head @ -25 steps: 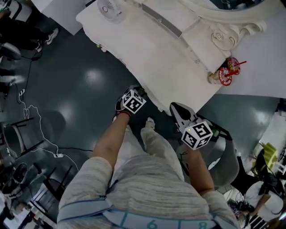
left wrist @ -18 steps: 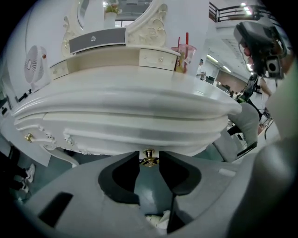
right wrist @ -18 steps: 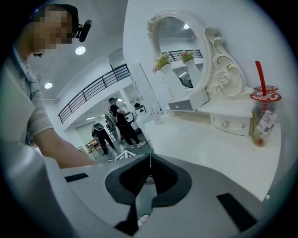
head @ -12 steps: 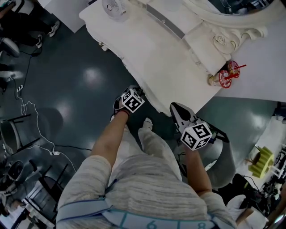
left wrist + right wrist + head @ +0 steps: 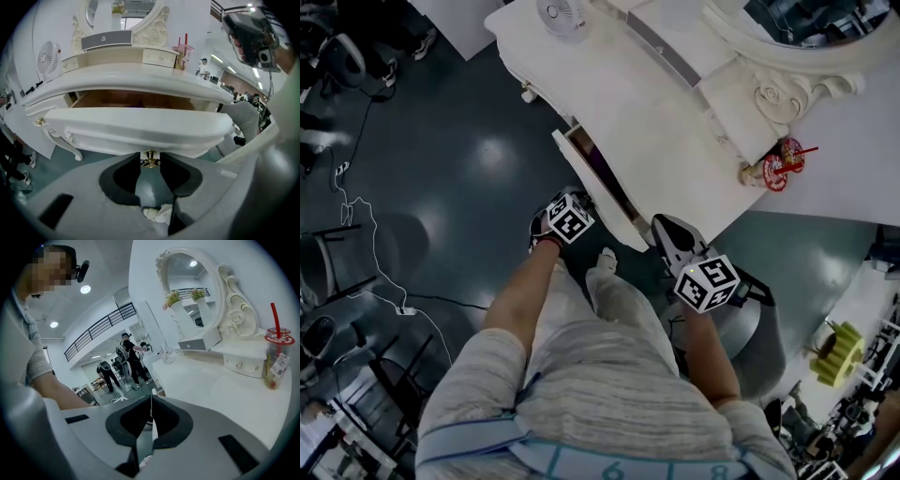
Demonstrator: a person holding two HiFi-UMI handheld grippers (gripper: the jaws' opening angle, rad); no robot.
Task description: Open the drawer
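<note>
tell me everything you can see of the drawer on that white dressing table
The drawer is a wide one under the top of the white dressing table, and it stands pulled partly out. Its front is glossy white with a curved, moulded profile, like painted wood. The inside looks brown, and something purple lies in it, too unclear to name. A small gold knob sits at the front's middle. The left gripper has just closed its jaws on that knob.

Glossy dark teal floor [image 5: 469,216], white wall [image 5: 140,277], round ceiling lights [image 5: 85,289], balcony railing [image 5: 101,326].
</note>
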